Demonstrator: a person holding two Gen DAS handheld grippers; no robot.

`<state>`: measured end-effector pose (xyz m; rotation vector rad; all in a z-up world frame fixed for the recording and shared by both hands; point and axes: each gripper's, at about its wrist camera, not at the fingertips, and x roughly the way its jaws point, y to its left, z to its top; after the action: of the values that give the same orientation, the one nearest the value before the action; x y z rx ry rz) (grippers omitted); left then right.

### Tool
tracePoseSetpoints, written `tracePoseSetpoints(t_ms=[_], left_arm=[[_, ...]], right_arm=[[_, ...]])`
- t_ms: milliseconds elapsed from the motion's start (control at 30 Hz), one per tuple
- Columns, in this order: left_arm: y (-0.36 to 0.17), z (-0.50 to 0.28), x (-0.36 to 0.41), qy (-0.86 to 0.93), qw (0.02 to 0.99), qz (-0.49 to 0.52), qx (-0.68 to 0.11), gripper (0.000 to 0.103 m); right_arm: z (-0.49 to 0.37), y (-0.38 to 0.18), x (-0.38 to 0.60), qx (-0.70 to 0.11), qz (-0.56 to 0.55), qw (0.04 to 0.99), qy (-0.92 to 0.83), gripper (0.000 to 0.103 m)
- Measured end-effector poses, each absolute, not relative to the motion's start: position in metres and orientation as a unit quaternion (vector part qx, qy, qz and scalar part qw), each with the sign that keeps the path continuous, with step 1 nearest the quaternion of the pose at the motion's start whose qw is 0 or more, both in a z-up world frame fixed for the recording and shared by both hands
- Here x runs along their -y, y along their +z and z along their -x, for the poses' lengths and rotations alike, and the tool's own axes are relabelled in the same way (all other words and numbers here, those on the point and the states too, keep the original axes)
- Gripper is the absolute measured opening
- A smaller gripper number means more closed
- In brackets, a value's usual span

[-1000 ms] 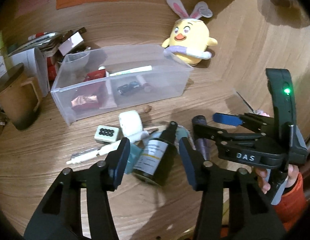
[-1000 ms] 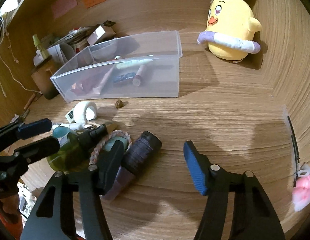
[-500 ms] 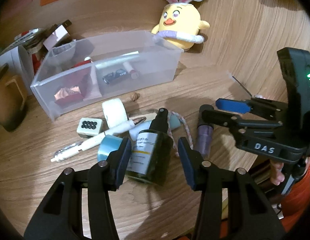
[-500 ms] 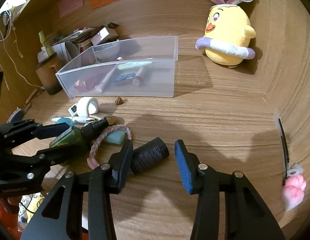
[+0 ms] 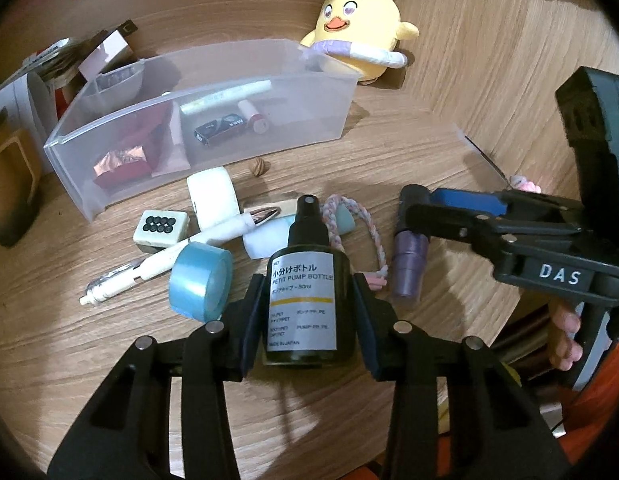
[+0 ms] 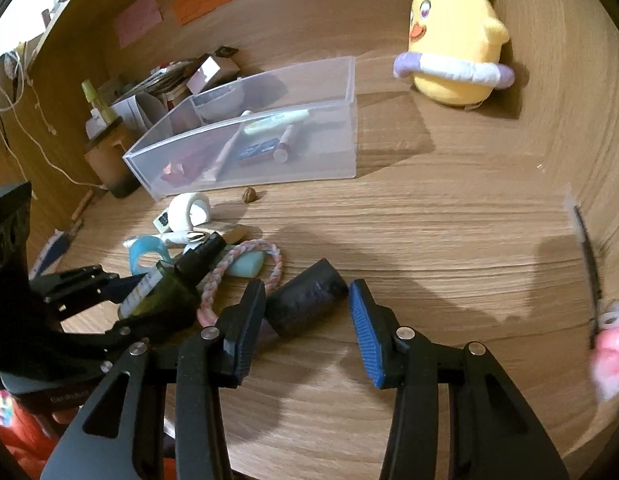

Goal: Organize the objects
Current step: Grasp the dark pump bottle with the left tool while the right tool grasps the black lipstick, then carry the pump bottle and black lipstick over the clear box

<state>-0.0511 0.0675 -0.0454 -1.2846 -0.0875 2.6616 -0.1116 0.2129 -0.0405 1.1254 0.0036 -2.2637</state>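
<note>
Your left claw straddles the dark pump bottle, which lies on the table with its long axis running away from you, black nozzle pointing toward the clear bin. The jaws are closing on it; the pads sit at the bottle's flanks, but you cannot tell whether they press yet. Left of the bottle lie a blue tape roll, a white pen slanting up to the right, a white tile with black dots and a white tape roll. Just right of the bottle a braided loop curls on the table. Further right, your right claw stands at a narrow gap around the purple cylinder, which lies with its dark capped end pointing up and to the right. The left pad touches it; the blue right pad stands just clear. Beyond the bin sits a yellow chick plush.
</note>
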Motion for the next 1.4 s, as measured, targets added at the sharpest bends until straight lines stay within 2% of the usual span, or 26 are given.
tracePoseSetpoints(t_ms=[200, 433, 500, 567, 800, 1400], left_arm=[[-0.042, 0.048, -0.063, 0.901, 0.084, 0.424, 0.042, 0.041], [-0.027, 0.047, -0.054, 0.910, 0.076, 0.402, 0.060, 0.041], [-0.022, 0.046, -0.052, 0.914, 0.075, 0.395, 0.065, 0.041], [-0.016, 0.046, -0.050, 0.917, 0.074, 0.386, 0.070, 0.041], [0.002, 0.046, -0.035, 0.928, 0.058, 0.359, 0.082, 0.041], [0.038, 0.064, 0.009, 0.945, 0.001, 0.310, 0.107, 0.041]], right_arm=[[0.120, -0.046, -0.208, 0.024, -0.444, 0.321, -0.836, 0.041], [0.116, -0.049, -0.192, -0.008, -0.440, 0.322, -0.838, 0.039], [0.117, -0.049, -0.192, -0.002, -0.438, 0.327, -0.837, 0.030], [0.118, -0.048, -0.192, -0.004, -0.436, 0.322, -0.840, 0.026], [0.118, -0.037, -0.200, -0.002, -0.414, 0.303, -0.858, 0.025], [0.133, 0.032, -0.199, 0.010, -0.322, 0.301, -0.898, 0.023]])
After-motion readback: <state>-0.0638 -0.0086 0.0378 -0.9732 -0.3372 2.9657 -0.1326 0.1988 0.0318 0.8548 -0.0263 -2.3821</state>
